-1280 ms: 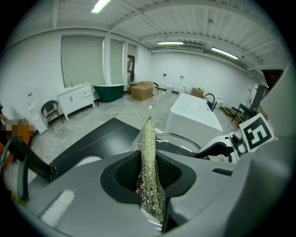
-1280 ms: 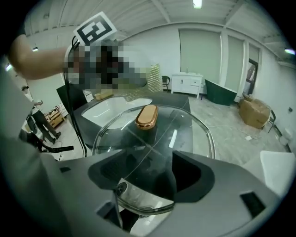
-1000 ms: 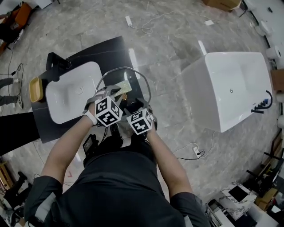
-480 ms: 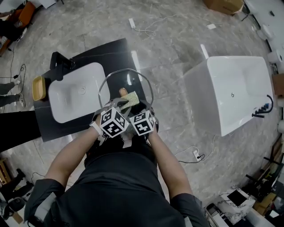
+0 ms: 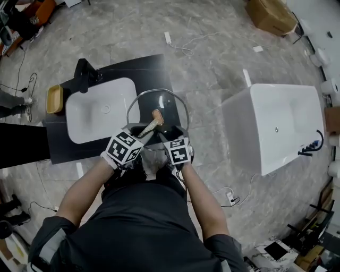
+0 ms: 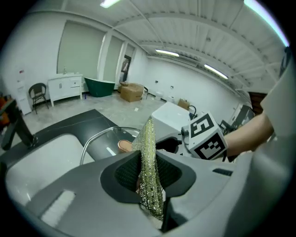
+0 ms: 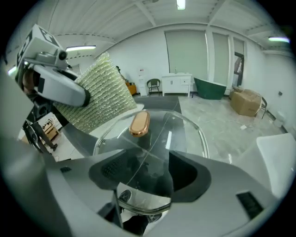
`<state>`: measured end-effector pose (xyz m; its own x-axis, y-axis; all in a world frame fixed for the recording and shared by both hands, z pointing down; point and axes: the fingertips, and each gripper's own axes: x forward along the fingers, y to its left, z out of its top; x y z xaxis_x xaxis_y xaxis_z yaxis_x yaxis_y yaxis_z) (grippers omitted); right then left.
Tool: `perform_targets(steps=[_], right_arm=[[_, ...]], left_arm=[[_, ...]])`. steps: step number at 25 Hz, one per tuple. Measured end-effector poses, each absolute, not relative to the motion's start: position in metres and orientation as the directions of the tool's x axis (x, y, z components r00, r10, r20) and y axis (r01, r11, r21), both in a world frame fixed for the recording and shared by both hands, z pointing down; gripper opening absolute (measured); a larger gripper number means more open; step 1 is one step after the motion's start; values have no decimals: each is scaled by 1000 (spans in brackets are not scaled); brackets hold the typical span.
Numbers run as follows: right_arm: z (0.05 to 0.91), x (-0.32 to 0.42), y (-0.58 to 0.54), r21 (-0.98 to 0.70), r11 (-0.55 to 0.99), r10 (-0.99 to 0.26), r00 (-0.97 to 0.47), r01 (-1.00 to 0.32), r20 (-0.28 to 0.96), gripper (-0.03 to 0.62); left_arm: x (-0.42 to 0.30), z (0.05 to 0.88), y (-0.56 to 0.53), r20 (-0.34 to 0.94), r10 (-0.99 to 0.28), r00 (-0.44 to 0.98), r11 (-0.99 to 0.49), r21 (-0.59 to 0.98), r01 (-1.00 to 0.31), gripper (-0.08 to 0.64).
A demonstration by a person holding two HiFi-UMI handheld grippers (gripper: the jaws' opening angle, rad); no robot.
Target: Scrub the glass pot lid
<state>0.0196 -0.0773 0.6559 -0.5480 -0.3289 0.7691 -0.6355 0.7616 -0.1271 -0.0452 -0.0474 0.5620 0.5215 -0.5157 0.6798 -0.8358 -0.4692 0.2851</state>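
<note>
The glass pot lid [image 5: 171, 109] with a steel rim and a copper knob [image 5: 157, 115] is held over the black counter. My right gripper [image 5: 167, 134] is shut on the lid's near rim, with the glass running between its jaws [image 7: 145, 178]. My left gripper [image 5: 145, 129] is shut on a green-gold scrub sponge [image 6: 149, 157], which stands on edge just short of the knob. In the right gripper view the sponge [image 7: 99, 95] hangs to the left above the lid [image 7: 185, 134]. The left gripper view shows the lid [image 6: 99, 139] and knob [image 6: 124, 146] behind the sponge.
A white sink basin [image 5: 101, 109] is set into the black counter [image 5: 154, 71], with a black faucet [image 5: 85, 73] and a wooden soap dish [image 5: 54, 99] to its left. A white bathtub [image 5: 279, 125] stands to the right. Cables and a cardboard box [image 5: 271, 16] lie on the floor.
The left gripper has drawn the sponge back across the lid toward me and turned it from flat to edge-on. The right gripper has kept its hold on the rim.
</note>
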Motion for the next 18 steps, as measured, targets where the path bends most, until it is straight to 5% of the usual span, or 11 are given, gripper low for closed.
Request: perform_targets(steps=[8, 12, 15, 18], right_arm=[[525, 33, -86, -120, 711, -529, -639, -693, 558, 259], [443, 34, -98, -138, 676, -633, -666, -724, 394, 180], [394, 19, -88, -226, 714, -602, -746, -663, 286, 8], [363, 10, -80, -309, 719, -586, -782, -623, 213, 8]], left_arm=[[-109, 471, -44, 499, -758, 420, -277, 337, -900, 75], [-121, 403, -53, 328, -872, 364, -230, 382, -895, 75], [-117, 354, -52, 186, -904, 384, -280, 421, -863, 75], [-110, 316, -47, 64, -907, 416, -340, 470, -814, 75]])
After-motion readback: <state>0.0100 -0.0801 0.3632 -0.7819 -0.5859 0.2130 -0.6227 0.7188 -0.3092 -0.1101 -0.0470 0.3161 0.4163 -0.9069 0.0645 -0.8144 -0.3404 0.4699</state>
